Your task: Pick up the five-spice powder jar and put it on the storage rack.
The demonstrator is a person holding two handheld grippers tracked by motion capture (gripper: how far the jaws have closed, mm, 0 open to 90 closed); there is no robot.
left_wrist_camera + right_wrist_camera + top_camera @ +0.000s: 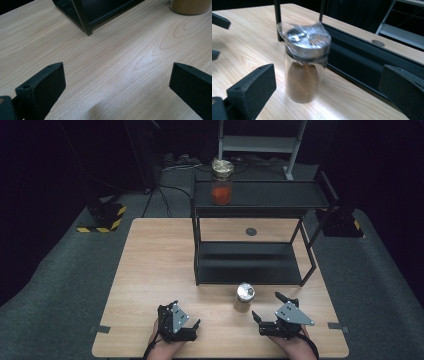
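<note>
Dark curtains and grey carpet ring my workspace; at its centre sits a pale wooden table, and on its far half stands a black two-tier shelf; on the shelf's top tier, toward its left end, I see a jar of red contents with a shiny lid, standing upright.

Nearer to me, just in front of the shelf's lower tier, stands the brown-powder jar; it is upright on the bare wood, its silvery lid catching the light, and it sits between my two tools though closer to the right one; nothing touches it.

My right gripper rests low at the table's near edge, just right of that jar; its jaws stand wide apart and hold nothing; from the right gripper view the brown-powder jar appears between the two black jaws but farther off, slightly blurred, with the shelf's lower tier just behind it.

My left gripper lies near the front edge, well to the left of the jar; its jaws are likewise spread wide and empty; the left gripper view looks across bare wood grain, with a corner post of the shelf at the top and the base of the brown-powder jar at the upper right.
</note>
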